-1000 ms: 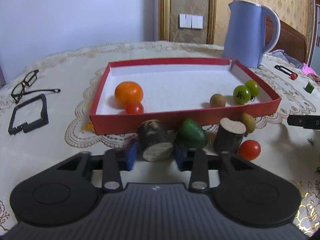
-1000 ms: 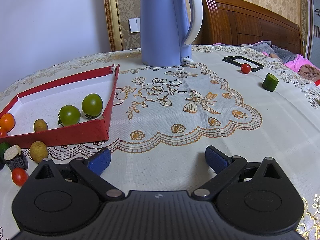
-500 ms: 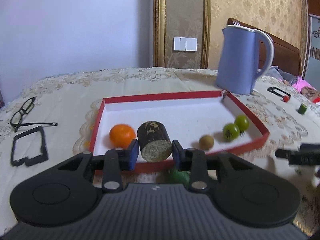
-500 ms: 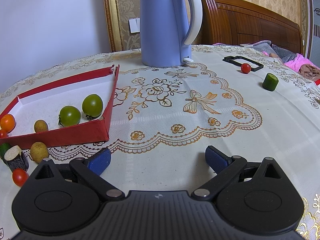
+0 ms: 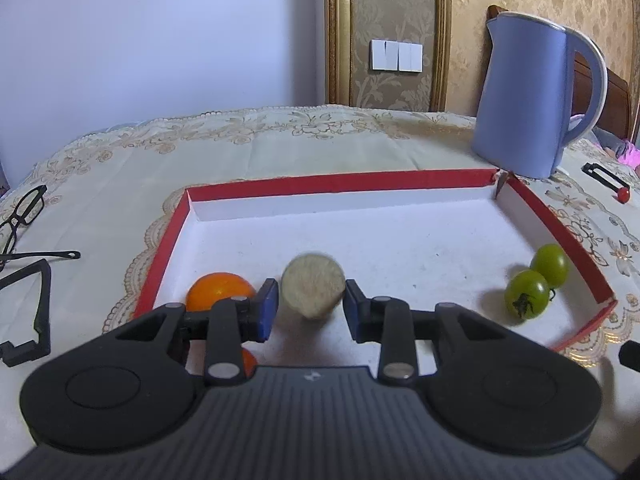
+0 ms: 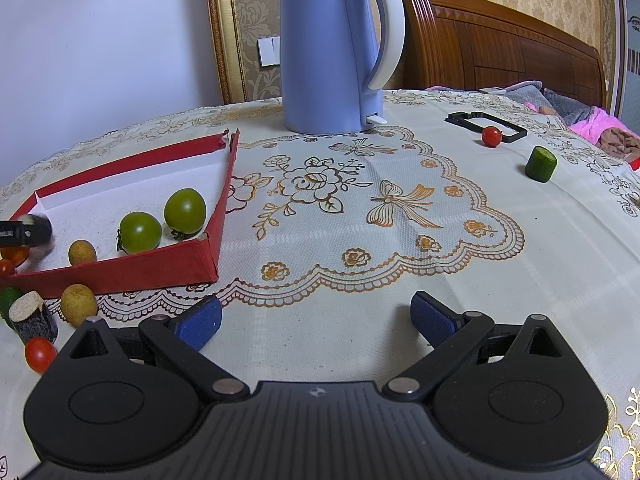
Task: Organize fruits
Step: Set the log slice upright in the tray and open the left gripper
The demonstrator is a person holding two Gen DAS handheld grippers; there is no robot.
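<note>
We see the tray (image 5: 560, 224) lying on the table (image 6: 400, 240) in front of the kettle (image 6: 332, 52), and in it an orange (image 5: 218, 290) sits at the near left while two tomatoes (image 5: 538, 282) sit side by side at the near right, with a small round fruit (image 6: 82, 252) just left of them. Before the tray's front wall, on the cloth, we find another round fruit (image 6: 79, 304), a cut stem piece (image 6: 32, 316) and a cherry tomato (image 6: 40, 354) close together. Glasses (image 5: 24, 216) lie well left of the tray; far right of the kettle lie a frame (image 6: 486, 126), a second cherry tomato (image 6: 491, 136) touching it, and a cucumber piece (image 6: 541, 164) nearer us.
</note>
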